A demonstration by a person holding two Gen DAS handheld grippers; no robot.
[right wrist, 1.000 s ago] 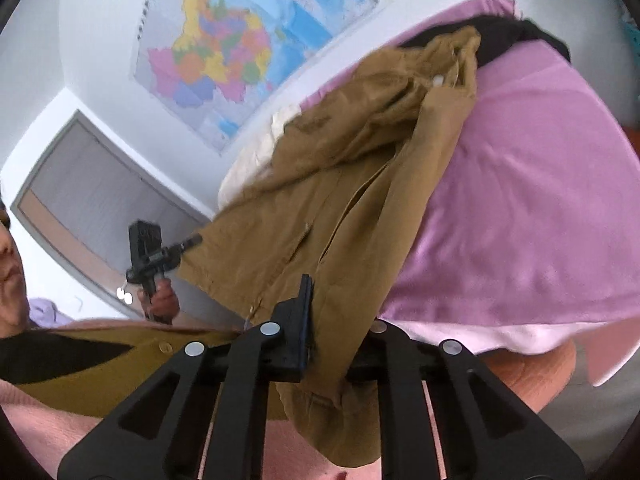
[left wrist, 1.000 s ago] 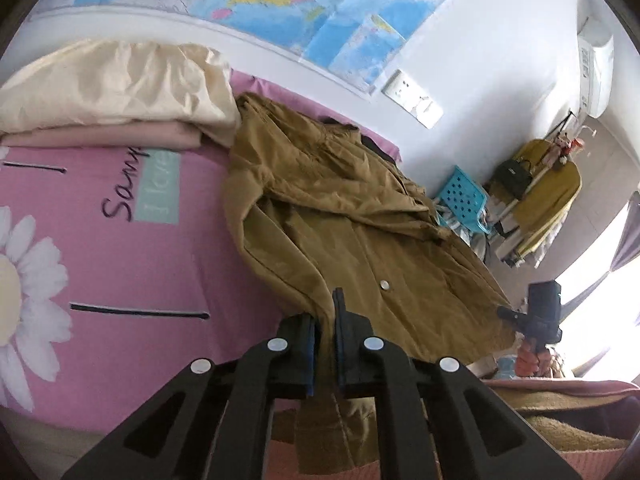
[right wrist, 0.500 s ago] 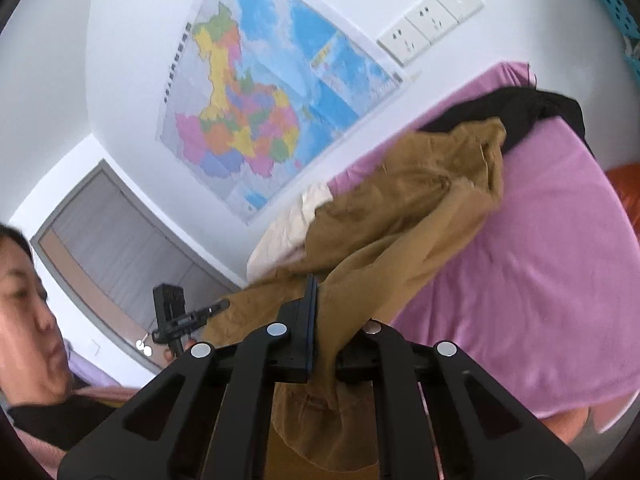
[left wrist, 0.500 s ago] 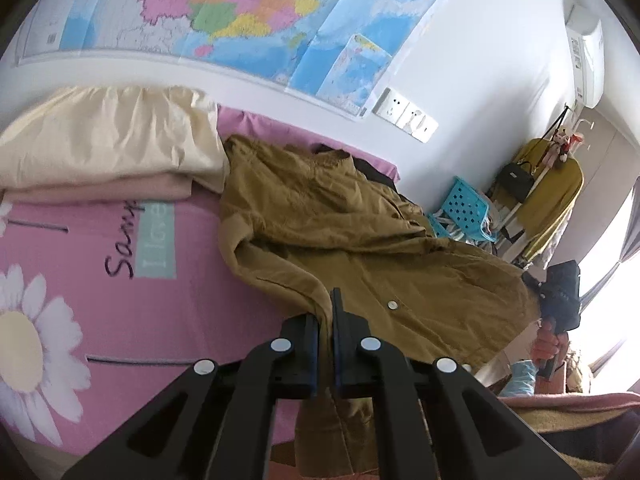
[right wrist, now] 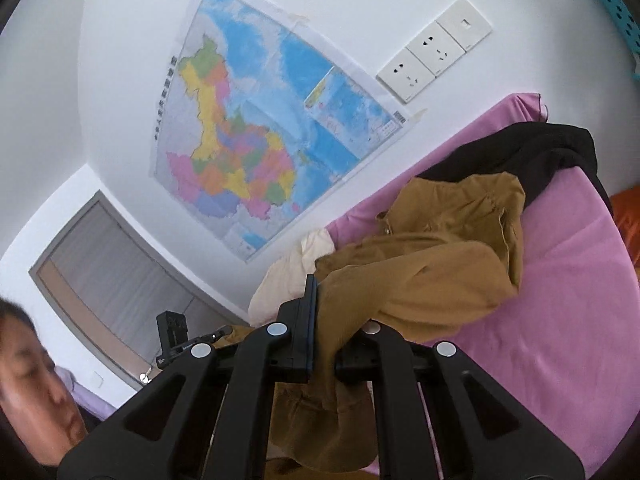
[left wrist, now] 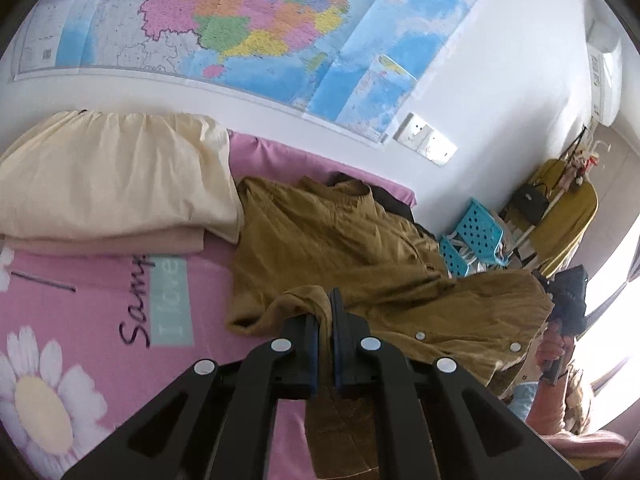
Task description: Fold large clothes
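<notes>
Brown coat (left wrist: 360, 248): mustard-brown, with pale snap buttons, spread across the pink bed sheet (left wrist: 100, 320). Far end bunched at the head of the bed beside the cream pillow (left wrist: 112, 176) and overlapping a black garment (right wrist: 540, 148). Near hem is lifted off the sheet.

Against the frames a second ago: the hem edge has come up and toward the coat's far end. Then the coat lay mostly flat and long; now the near part rides over the body in a loose fold, and less sheet is covered on the near side. Both wrist views have tilted up, showing more of the wall map (left wrist: 260, 20) and wall sockets (right wrist: 436, 48).

Left claw (left wrist: 325, 312): pinched narrow on the hem edge, cloth pressed between the pads, a flap hanging below them. Right claw (right wrist: 324, 320): also clamped on the hem, brown fabric wrapped over its right finger and drooping under it. In the left wrist view the right claw appears far right, gripped by a hand (left wrist: 554, 350), with the hem stretched between the two.

Long axis: runs from the held hem away toward the wall; collar end points at the wall, hem end points at the person. The hem line itself lies crosswise between the two claws.

Background: teal baskets (left wrist: 472, 240) and a rack of hanging clothes (left wrist: 560, 208) by the far wall.
</notes>
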